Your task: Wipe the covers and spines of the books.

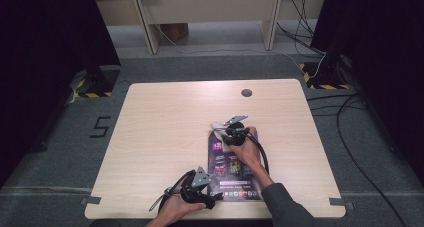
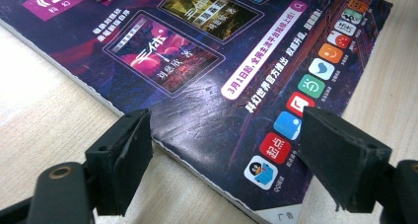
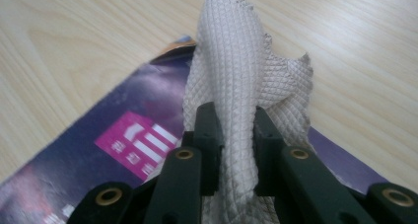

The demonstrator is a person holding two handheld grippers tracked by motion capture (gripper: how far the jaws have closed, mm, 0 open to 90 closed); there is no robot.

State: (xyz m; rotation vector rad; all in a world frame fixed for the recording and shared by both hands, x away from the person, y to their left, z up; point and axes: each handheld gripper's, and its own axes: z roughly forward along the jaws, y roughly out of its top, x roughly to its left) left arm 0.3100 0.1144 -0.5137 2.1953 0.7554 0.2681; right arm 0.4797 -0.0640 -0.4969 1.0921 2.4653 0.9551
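Observation:
A dark purple magazine (image 1: pixel 235 167) lies on the wooden table (image 1: pixel 165 117), near its front edge. My right gripper (image 1: pixel 226 129) is over the magazine's far end, shut on a white waffle-weave cloth (image 3: pixel 241 86) that bunches up between its jaws and spills onto the cover (image 3: pixel 98 174). My left gripper (image 1: pixel 212 199) rests low at the magazine's near left corner. In the left gripper view its jaws stand wide apart, open, with the magazine's printed cover (image 2: pixel 207 71) and its edge lying between and beyond them.
A round cable hole (image 1: pixel 246 92) sits near the table's far edge. Wooden furniture legs (image 1: pixel 150 32) and loose cables (image 1: pixel 345 112) lie on the grey floor beyond and to the right. Dark curtains flank both sides.

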